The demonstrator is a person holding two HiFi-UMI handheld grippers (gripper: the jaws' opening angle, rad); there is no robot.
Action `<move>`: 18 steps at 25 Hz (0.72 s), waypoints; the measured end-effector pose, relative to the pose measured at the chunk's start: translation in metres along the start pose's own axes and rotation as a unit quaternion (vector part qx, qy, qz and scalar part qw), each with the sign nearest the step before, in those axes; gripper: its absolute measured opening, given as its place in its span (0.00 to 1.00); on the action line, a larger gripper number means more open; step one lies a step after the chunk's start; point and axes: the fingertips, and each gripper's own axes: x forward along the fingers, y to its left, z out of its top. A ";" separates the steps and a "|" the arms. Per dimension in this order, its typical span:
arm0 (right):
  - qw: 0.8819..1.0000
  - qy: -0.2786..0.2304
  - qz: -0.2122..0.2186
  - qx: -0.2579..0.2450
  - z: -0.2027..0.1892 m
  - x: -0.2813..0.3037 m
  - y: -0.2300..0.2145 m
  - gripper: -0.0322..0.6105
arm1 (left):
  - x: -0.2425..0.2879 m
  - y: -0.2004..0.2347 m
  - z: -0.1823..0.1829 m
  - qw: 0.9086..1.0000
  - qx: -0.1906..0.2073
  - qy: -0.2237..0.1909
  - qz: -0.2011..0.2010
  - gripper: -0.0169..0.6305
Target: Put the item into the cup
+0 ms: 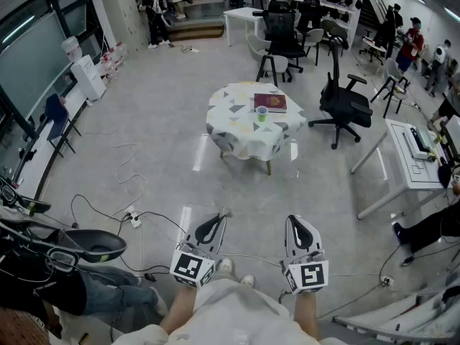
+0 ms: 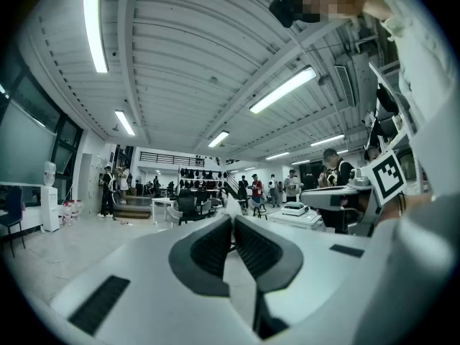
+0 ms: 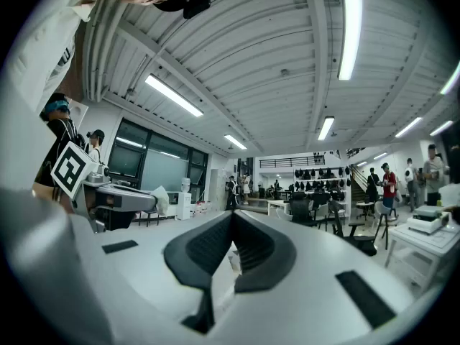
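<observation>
Two hand-held grippers are in your hands, and neither carries anything. Your left hand-held gripper (image 2: pixel 231 220) has its jaws pressed together with nothing between them, and your right hand-held gripper (image 3: pixel 233 215) is closed the same way, empty.

You stand on the open floor, well apart from the round desk (image 1: pixel 237 139) with the patterned cloth. On it the green cup (image 1: pixel 262 113) stands upright by the near corner of a dark red book (image 1: pixel 270 103); whether the two touch you cannot tell from here. The item meant for the cup is too small to make out at this range.

The task looks to be at its very start, the approach. The next move, as I judge it, calls for walking up to the desk, finding the item, and spreading one pair of jaws before you reach. Mind the white power strip (image 1: pixel 132 218) and its leads on the floor to your left.
</observation>
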 end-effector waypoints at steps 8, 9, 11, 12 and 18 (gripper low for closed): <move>1.000 -0.018 0.010 0.000 0.004 0.009 -0.004 0.06 | 0.018 -0.010 0.006 1.000 0.011 -0.005 0.001 0.06; 1.000 -0.019 0.012 -0.001 0.005 0.012 -0.004 0.06 | 0.021 -0.009 0.006 1.000 0.012 -0.005 0.001 0.06; 1.000 -0.020 0.013 -0.001 0.004 0.016 -0.005 0.06 | 0.026 -0.008 0.004 1.000 0.012 -0.005 0.002 0.06; 1.000 -0.019 0.013 -0.001 0.003 0.018 -0.007 0.06 | 0.030 -0.007 0.004 1.000 0.013 -0.006 0.002 0.06; 1.000 -0.005 0.013 -0.002 -0.009 0.044 -0.016 0.06 | 0.052 0.008 0.003 1.000 0.020 -0.009 0.005 0.06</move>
